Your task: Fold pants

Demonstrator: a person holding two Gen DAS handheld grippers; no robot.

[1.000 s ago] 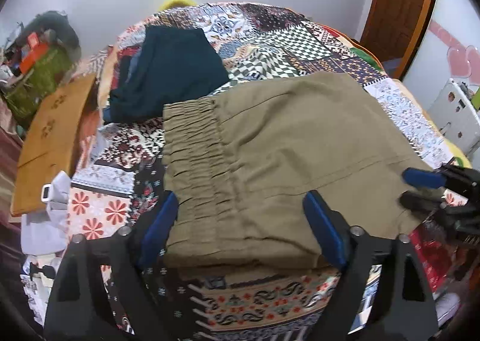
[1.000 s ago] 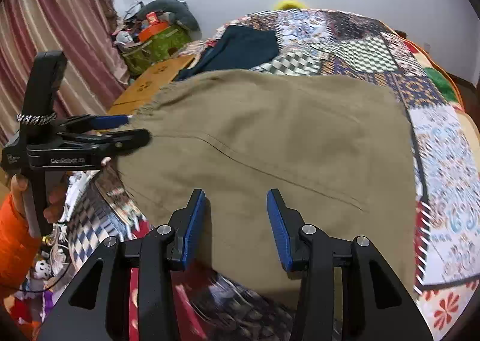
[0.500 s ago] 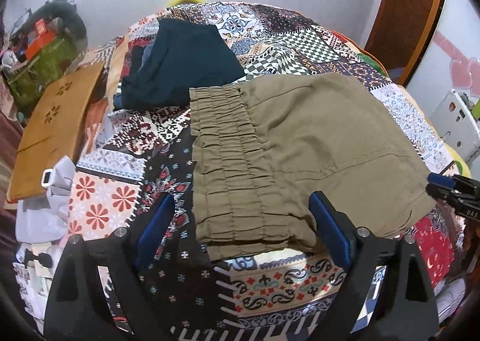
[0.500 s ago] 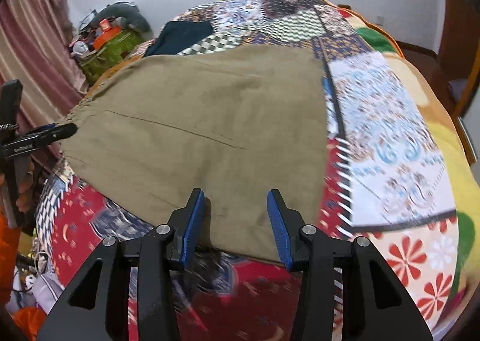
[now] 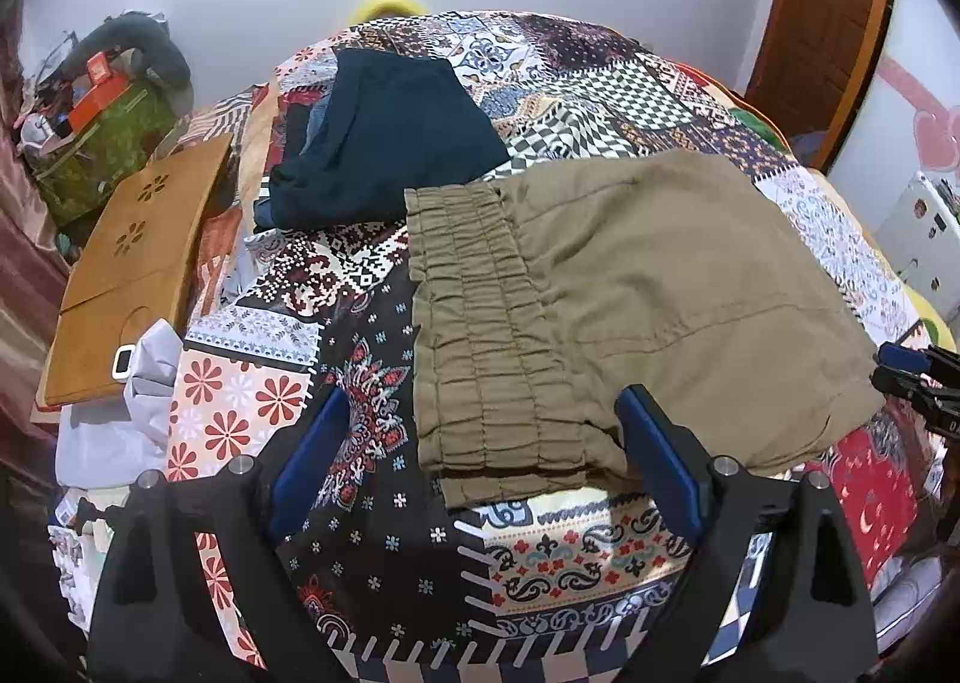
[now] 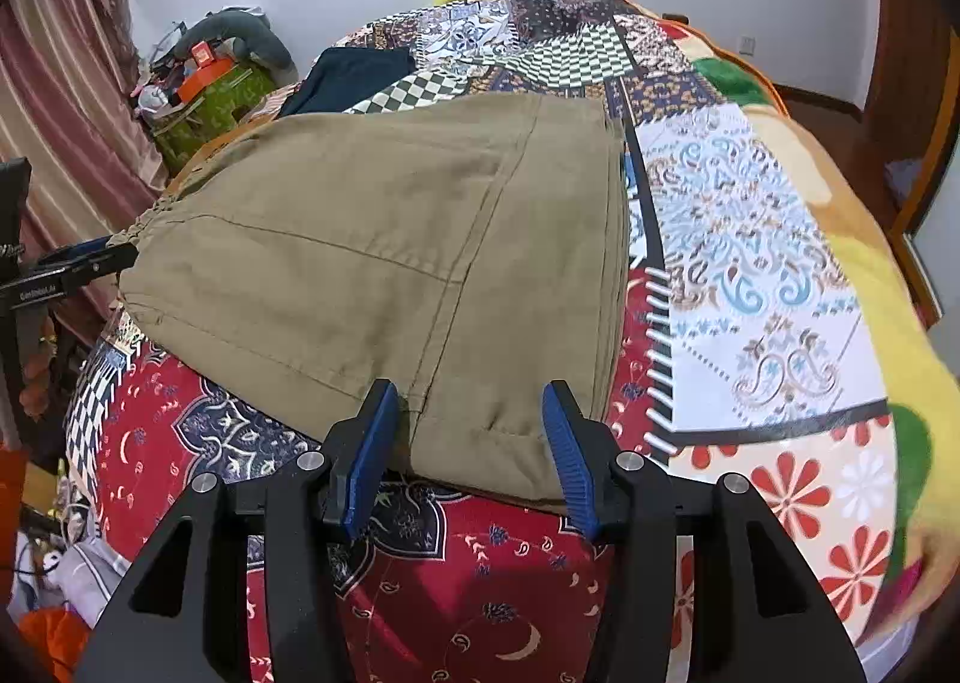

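The olive-khaki pants (image 5: 630,293) lie folded into a flat rectangle on the patchwork bedspread (image 5: 372,503). Their gathered elastic waistband (image 5: 480,335) faces my left gripper (image 5: 480,461), which is open and empty, its blue pads straddling the waistband's near corner from just above. In the right wrist view the pants (image 6: 390,239) fill the middle. My right gripper (image 6: 471,455) is open and empty, with its jaws either side of the near folded corner. The right gripper also shows at the left wrist view's right edge (image 5: 918,377).
A folded dark teal garment (image 5: 384,143) lies behind the waistband. A wooden lap tray (image 5: 138,263) and a pale grey cloth (image 5: 132,401) sit at the bed's left edge. A cluttered green bag (image 5: 108,143) stands by the wall. A brown door (image 5: 834,23) is at the right.
Both grippers have pulled back from the pants, which now lie farther away and flat. The left gripper no longer reaches over the waistband. The right wrist view has swung to the pants' other end.
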